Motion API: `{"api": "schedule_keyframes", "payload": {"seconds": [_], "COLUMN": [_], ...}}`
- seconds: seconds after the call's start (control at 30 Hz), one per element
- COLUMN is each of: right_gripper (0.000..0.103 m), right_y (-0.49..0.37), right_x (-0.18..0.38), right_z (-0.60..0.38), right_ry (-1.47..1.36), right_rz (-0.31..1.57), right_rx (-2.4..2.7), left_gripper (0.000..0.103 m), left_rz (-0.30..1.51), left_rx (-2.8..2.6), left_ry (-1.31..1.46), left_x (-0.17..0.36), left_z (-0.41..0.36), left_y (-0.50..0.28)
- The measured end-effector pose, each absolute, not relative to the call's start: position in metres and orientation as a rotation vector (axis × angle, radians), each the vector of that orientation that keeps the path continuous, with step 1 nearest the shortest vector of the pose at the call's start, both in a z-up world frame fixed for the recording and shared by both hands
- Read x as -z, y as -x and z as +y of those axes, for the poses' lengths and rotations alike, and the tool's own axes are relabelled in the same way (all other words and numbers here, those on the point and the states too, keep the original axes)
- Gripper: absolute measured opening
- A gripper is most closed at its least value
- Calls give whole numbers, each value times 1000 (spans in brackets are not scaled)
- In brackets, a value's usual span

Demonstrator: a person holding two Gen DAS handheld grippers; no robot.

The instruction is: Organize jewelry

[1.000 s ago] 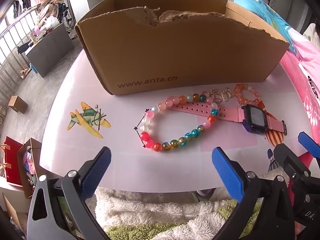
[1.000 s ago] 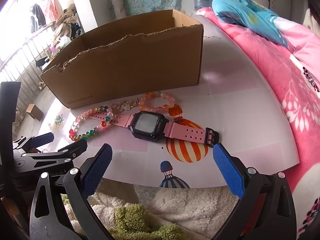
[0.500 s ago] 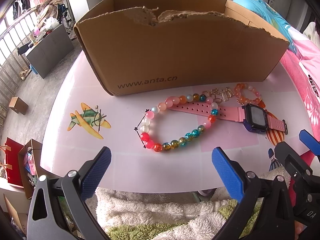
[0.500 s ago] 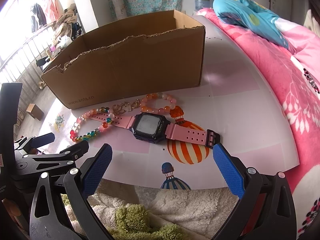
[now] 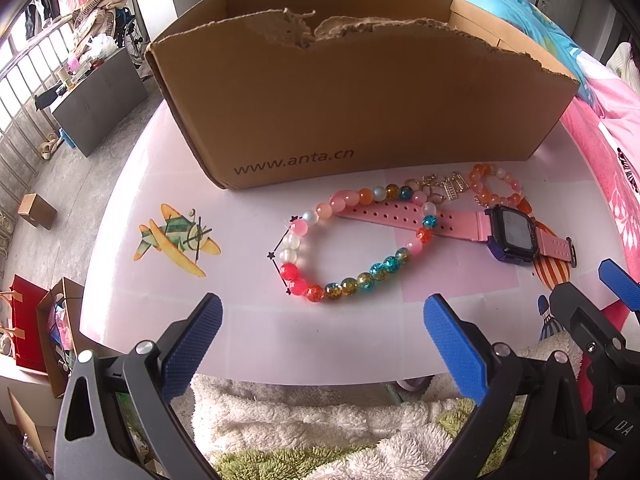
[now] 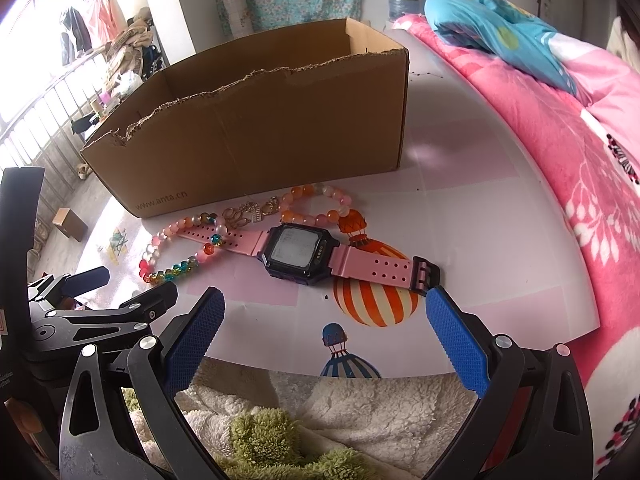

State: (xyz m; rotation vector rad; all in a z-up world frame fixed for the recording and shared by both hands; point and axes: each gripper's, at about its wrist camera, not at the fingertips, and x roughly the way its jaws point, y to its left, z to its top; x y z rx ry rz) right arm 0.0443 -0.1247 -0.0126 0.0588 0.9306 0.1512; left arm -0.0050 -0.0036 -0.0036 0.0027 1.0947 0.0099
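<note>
A multicoloured bead bracelet (image 5: 348, 240) (image 6: 176, 256) lies on the white table (image 5: 248, 320), overlapping the strap of a pink watch (image 5: 508, 232) (image 6: 298, 254). A smaller orange-pink bead bracelet (image 5: 496, 186) (image 6: 316, 204) and small gold charms (image 5: 440, 190) (image 6: 248, 214) lie behind the watch. Behind them stands an open cardboard box (image 5: 360, 92) (image 6: 256, 136). My left gripper (image 5: 320, 344) is open at the table's near edge, in front of the bead bracelet. My right gripper (image 6: 324, 332) is open in front of the watch, holding nothing.
A pink quilt (image 6: 580, 168) and a blue cushion (image 6: 492, 28) lie to the right. A fluffy white and green garment (image 6: 304, 420) is below the table edge. The floor at left holds a grey cabinet (image 5: 96, 100), a red bag (image 5: 24, 320) and small boxes.
Both grippers have shifted slightly; the view of the watch and bracelets has moved a little upward and nearer. Nothing on the table has moved.
</note>
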Motion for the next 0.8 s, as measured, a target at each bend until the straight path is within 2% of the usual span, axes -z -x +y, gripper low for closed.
{"api": "schedule_keyframes", "payload": {"seconds": [0.8], "right_gripper": [96], "right_y": [-45], "right_x": [9], "right_z": [-130], "right_ry": [-76], "right_rz": [919], "right_rx": [-158], "left_gripper": [99], "left_rz": [1050], "left_rx": [13], "left_ry": [5], "left_x": [-2], "left_z": [2], "left_y": [8]}}
